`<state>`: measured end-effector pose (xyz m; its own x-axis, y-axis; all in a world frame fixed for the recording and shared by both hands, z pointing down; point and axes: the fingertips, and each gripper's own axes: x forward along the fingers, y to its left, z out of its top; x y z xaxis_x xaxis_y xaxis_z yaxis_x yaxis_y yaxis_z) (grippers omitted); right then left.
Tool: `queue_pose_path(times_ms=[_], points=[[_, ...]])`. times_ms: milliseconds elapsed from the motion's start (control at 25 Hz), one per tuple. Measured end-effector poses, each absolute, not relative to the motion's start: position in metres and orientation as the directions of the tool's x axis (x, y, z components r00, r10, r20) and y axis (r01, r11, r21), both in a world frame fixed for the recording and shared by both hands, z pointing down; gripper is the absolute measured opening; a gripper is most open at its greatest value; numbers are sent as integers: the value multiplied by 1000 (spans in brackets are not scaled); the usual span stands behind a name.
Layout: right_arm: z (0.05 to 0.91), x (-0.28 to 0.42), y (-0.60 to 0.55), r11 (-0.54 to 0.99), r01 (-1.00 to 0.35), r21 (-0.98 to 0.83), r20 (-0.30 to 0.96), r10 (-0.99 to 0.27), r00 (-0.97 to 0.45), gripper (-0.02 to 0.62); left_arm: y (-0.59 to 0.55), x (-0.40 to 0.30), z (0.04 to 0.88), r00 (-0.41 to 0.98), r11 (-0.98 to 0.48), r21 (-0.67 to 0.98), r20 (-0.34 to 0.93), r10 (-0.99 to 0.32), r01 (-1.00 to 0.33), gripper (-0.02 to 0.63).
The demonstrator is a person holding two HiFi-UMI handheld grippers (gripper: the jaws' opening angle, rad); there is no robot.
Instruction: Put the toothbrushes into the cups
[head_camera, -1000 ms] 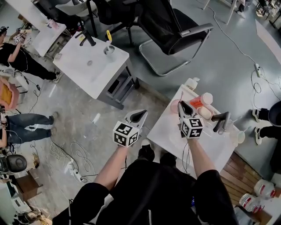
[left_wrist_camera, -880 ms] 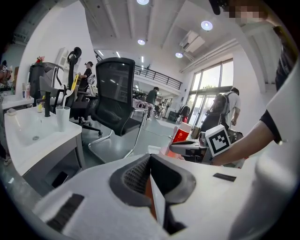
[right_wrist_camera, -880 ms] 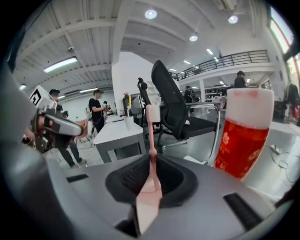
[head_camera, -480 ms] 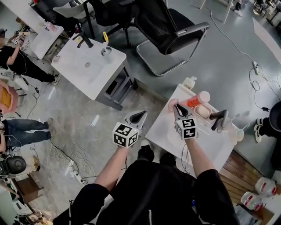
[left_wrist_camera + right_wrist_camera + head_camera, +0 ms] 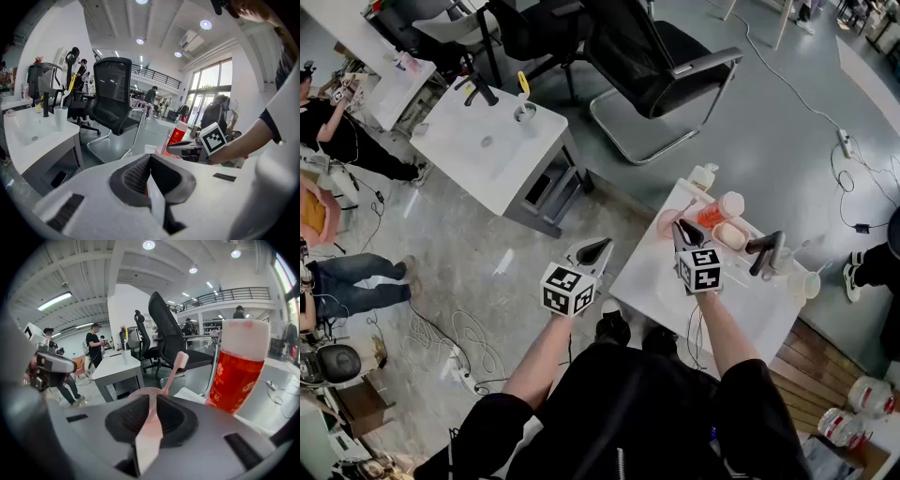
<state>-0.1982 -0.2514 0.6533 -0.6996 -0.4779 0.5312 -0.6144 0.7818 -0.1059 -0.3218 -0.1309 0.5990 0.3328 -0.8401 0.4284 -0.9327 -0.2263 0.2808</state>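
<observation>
Pink toothbrush (image 5: 180,363): clamped by its handle in the right gripper, with the bristle end pointing up and away. It hangs in the air over the far-left edge of the worktop (image 5: 645,279) and is not yet in a cup.
Left gripper (image 5: 600,246): off the worktop's left edge, over the floor. Its jaws are together with nothing visible between them, and it looks idle.
Pink cup (image 5: 667,223): upright by the far-left edge, just beyond the right gripper's jaw tips. In the right gripper view the brush shaft crosses the right side of its rim.
Right gripper (image 5: 154,398): tilted gently downward toward the cup, pads on the brush handle. The jaws have just been easing apart a touch, with the brush between them.
Red bottle (image 5: 234,376): white-capped, standing just right of the brush near the far corner.
Tap (image 5: 766,253): dark, toward the right edge.
White cup (image 5: 807,284): at the right corner, well apart from the brush.
Step in hand: probably lowering this brush into the pink cup.
Doing it well: centre the leading end over the cup's mouth before descending. Keep the shaft clear of the red bottle. Loosen the grip fully only once the end is inside the rim, because a slack hold now could drop the brush onto the worktop. Avoid nudging the rim, since the cup looks light enough to tip.
</observation>
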Motion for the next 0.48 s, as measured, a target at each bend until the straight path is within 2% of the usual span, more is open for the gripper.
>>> queue_pose_path(times_ms=[480], points=[[618,-162,-240,749,-646,-151,449,-530,-719,34,-144,-280,582,394,-308,261,406,-824,-915,2]])
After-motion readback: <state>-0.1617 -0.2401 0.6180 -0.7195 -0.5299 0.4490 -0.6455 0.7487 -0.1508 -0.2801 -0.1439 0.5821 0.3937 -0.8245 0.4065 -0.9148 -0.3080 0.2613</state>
